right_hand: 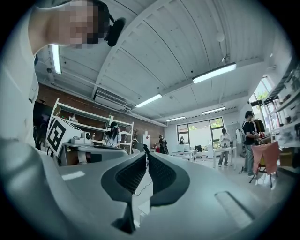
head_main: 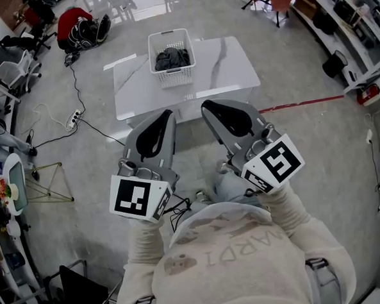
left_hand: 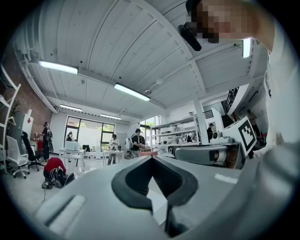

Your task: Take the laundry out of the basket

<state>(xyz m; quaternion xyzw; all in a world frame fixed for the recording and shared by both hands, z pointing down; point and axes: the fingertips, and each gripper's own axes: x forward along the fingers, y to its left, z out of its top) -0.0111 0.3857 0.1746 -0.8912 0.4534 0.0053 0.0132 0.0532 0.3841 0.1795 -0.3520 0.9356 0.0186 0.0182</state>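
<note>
A white slatted laundry basket [head_main: 169,35] stands on a white marble-look table [head_main: 229,62] ahead of me, with dark grey laundry [head_main: 172,58] piled inside. Both grippers are held close to my chest, level and pointing toward the table, well short of the basket. My left gripper [head_main: 165,112] [left_hand: 151,159] has its jaw tips together with nothing between them. Beside it, my right gripper [head_main: 207,104] [right_hand: 146,153] also has its tips nearly touching and holds nothing.
On the floor lie a red and black bag [head_main: 76,26] at the far left, a power strip [head_main: 75,118] with trailing cables, and a red tape line [head_main: 302,103] at the right. Office chairs [head_main: 8,69] stand left, shelving [head_main: 355,16] right. People stand at distant desks.
</note>
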